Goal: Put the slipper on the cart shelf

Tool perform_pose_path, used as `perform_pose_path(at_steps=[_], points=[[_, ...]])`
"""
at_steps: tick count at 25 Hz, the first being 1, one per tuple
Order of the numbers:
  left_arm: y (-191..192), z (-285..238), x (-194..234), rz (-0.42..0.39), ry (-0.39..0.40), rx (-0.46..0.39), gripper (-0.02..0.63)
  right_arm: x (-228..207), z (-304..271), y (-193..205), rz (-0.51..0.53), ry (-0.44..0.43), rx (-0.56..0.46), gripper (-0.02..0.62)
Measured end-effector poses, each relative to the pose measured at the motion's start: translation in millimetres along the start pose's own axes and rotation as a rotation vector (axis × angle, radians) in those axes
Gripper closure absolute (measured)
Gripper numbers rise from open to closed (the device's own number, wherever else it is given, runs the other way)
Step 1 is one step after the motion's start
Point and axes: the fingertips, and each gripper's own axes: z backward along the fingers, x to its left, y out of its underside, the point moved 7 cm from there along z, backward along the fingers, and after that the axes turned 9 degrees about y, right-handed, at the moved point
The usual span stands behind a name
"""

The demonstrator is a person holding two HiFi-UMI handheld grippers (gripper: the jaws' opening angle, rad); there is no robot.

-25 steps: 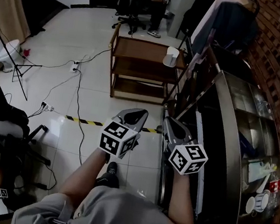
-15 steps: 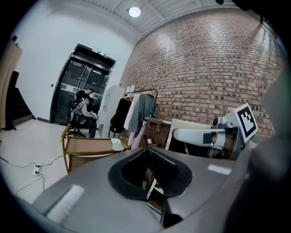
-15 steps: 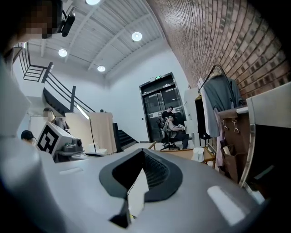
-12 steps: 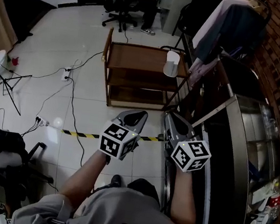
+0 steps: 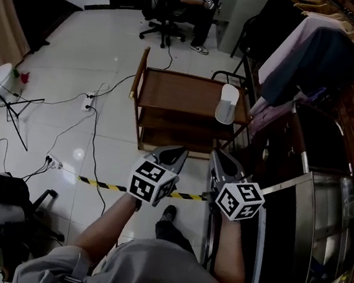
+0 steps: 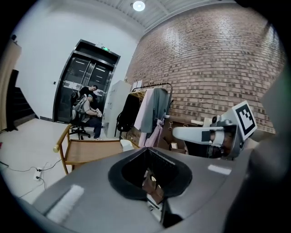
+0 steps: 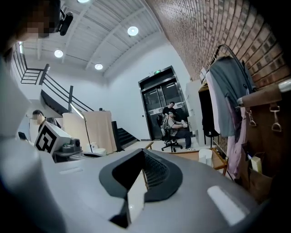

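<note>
White floor tiles carry a wooden cart (image 5: 171, 91). The slipper (image 5: 227, 103) rests on its top board at the right-hand edge, pale and too blurred to show which way it faces. It lies ahead of the right tool (image 5: 218, 154), well apart from it; the left tool (image 5: 180, 150) is just beside that one. Both tools are closed with nothing between their jaws. The cart's top hides most of its lower shelves. A green sign (image 6: 105, 48) over the dark doors cannot be read.
</note>
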Motion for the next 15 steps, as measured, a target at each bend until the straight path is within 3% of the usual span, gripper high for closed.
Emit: perform_pose_path(at_steps=[8, 15], points=[[-42, -98, 60, 0.006, -0.022, 0.000, 0.598, -75, -83, -28, -0.010, -0.027, 0.002, 0.595], [-70, -161, 89, -0.032, 0.010, 0.038, 0.598, -131, -124, -38, -0.028, 0.049, 0.000, 0.595]])
